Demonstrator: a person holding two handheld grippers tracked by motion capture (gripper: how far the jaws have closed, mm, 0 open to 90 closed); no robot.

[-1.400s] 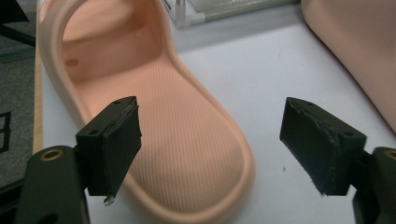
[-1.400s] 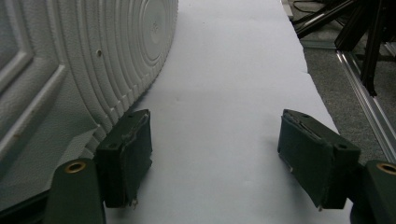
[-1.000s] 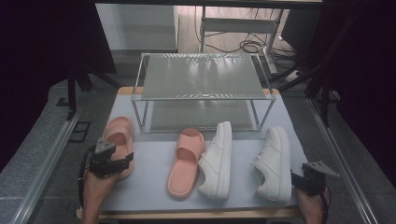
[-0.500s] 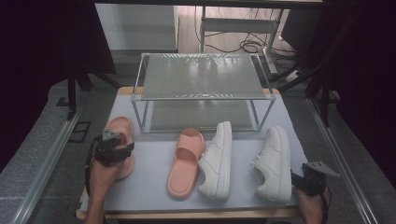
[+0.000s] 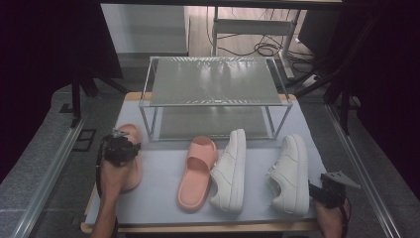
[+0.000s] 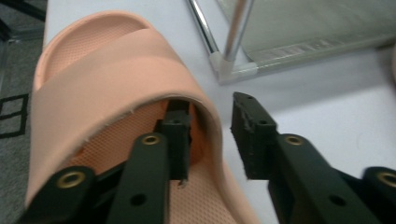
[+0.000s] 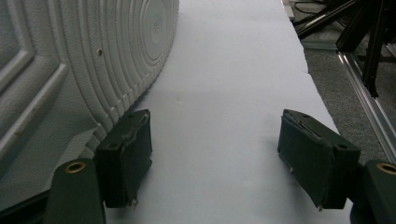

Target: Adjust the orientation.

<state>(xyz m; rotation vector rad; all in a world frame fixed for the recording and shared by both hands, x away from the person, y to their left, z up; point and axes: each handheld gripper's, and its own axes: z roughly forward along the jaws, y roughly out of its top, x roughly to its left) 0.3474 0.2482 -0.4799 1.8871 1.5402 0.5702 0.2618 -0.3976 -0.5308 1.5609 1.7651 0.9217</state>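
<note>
A pink slipper (image 5: 130, 171) lies at the table's left, toe toward the rack. My left gripper (image 5: 119, 148) is over it. In the left gripper view that gripper (image 6: 211, 112) is open: one jaw sits under the slipper's strap (image 6: 107, 74), the other outside the slipper's right edge, so the strap's side lies between them. A second pink slipper (image 5: 198, 171) lies at the middle, with two white sneakers (image 5: 230, 168) (image 5: 289, 173) on their sides to its right. My right gripper (image 5: 329, 191) is open near the front right corner, and its (image 7: 212, 119) left jaw is beside a sneaker's ribbed sole (image 7: 93, 56).
A metal rack with a glass shelf (image 5: 213, 87) stands at the back of the white table top (image 5: 158, 173); its corner leg (image 6: 233, 46) is just ahead of the left gripper. Grey floor and rails (image 5: 44, 173) flank the table.
My left gripper has moved forward along the left slipper, and one jaw has gone under the strap. The right gripper has stayed where it was.
</note>
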